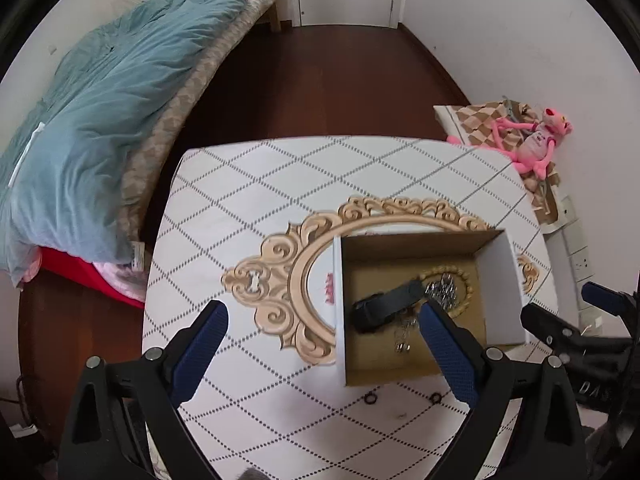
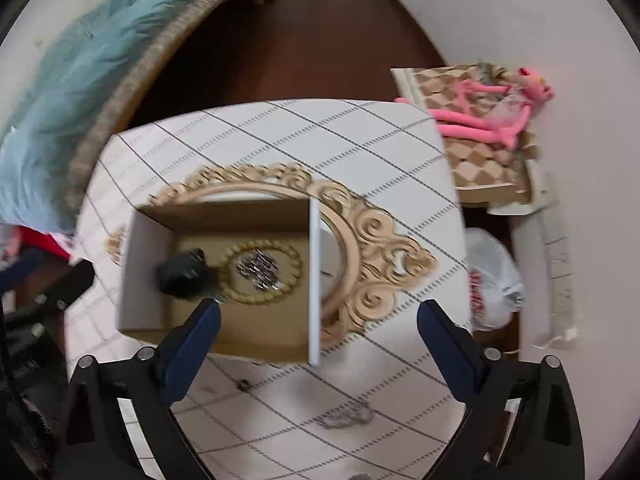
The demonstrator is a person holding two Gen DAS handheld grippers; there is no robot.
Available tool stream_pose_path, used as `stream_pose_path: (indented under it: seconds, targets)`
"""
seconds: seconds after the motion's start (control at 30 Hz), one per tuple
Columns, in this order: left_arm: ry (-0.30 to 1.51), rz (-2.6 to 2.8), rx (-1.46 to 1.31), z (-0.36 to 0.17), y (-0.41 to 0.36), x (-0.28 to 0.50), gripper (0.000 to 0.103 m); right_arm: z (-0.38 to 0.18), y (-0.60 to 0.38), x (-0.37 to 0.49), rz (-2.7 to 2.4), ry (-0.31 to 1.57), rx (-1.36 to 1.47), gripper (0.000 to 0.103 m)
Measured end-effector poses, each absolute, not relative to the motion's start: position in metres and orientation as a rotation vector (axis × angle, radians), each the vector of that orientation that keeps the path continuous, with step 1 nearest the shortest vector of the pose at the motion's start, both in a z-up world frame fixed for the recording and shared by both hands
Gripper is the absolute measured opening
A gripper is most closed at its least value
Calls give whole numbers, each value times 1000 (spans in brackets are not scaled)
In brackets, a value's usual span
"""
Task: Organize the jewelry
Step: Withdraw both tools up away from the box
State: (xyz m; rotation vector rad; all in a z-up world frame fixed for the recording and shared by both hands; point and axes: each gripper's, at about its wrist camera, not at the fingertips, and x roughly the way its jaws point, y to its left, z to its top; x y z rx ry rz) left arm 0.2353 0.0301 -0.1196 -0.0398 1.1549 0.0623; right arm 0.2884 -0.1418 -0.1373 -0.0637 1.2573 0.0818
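With both my left gripper (image 1: pixel 322 344) and right gripper (image 2: pixel 318 338) wide and empty, I'd drop straight onto the chain (image 2: pixel 346 416) at 6 o'clock of the box (image 2: pixel 144 272), pinching low.

Home bedroom, bed (image 1: pixel 132 92) w/ quilt (image 1: pixel 100 120), plush toy (image 1: pixel 532 140)

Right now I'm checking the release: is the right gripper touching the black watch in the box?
Apart. In the right wrist view the right gripper stands wide open and empty, and bare box floor separates its left finger from the black watch.
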Motion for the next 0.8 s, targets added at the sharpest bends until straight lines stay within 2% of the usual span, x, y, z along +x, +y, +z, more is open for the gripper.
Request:
stream_pose_path:
  seconds: [0.33, 0.8]
  targets:
    - [1175, 75, -47, -126, 25, 207, 98, -148, -144, 258, 47, 1242, -55, 100]
    - [1055, 102, -4, -68, 19, 144, 98, -66, -142, 191, 60, 1054, -41, 100]
